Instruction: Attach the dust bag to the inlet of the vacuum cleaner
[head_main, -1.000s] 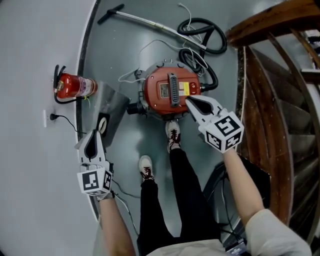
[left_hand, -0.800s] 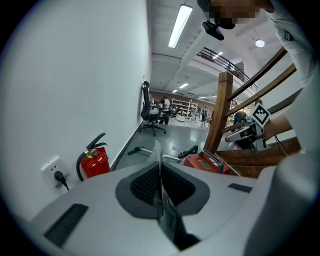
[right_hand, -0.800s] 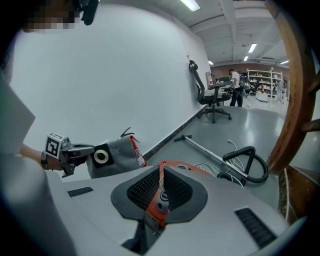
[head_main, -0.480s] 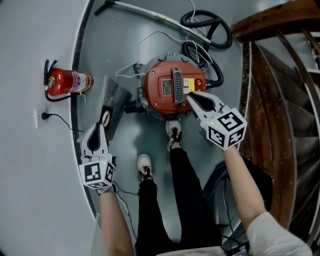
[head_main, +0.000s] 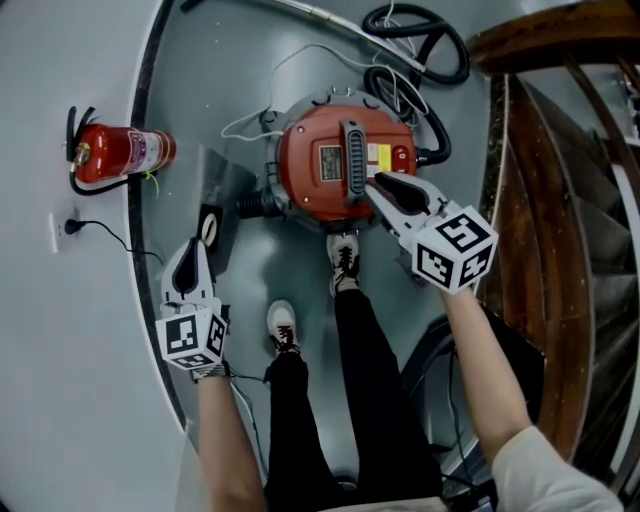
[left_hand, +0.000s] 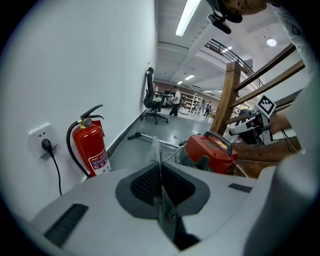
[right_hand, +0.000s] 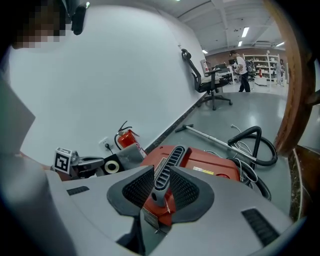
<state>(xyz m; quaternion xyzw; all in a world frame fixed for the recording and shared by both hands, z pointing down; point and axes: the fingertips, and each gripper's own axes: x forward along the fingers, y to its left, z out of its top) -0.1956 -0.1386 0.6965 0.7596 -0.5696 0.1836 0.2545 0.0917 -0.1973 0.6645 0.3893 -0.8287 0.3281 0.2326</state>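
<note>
A person stands over a red vacuum cleaner (head_main: 318, 160) on a grey floor (head_main: 300, 250), a two-jaw gripper in each hand, one shoe (head_main: 342, 258) just below the machine. The left gripper (head_main: 193, 248) has its fingers pinched together on the thin edge of the grey dust bag (head_main: 225, 185), which hangs near the floor's left edge, close to the white wall (head_main: 60, 380). The bag's round opening (head_main: 208, 228) sits near the black inlet (head_main: 255, 207) on the vacuum's left side but is not on it. The right gripper (head_main: 378, 186) hovers over the vacuum's top. Its jaws have just been opening and stand apart. In the right gripper view the grey carrying handle (right_hand: 167, 167) lines up in the gap between them, and the pads do not press on it. From the head view the tips lie just beside that handle's near end. A red fire extinguisher (head_main: 120, 155) stands at the floor's left edge against the wall, next to a wall socket (head_main: 55, 232) with a black plug in it. A black hose (head_main: 420, 45) and a metal tube (head_main: 310, 12) lie on the floor beyond the vacuum, and a wooden staircase (head_main: 560, 150) runs along the floor's right edge.
</note>
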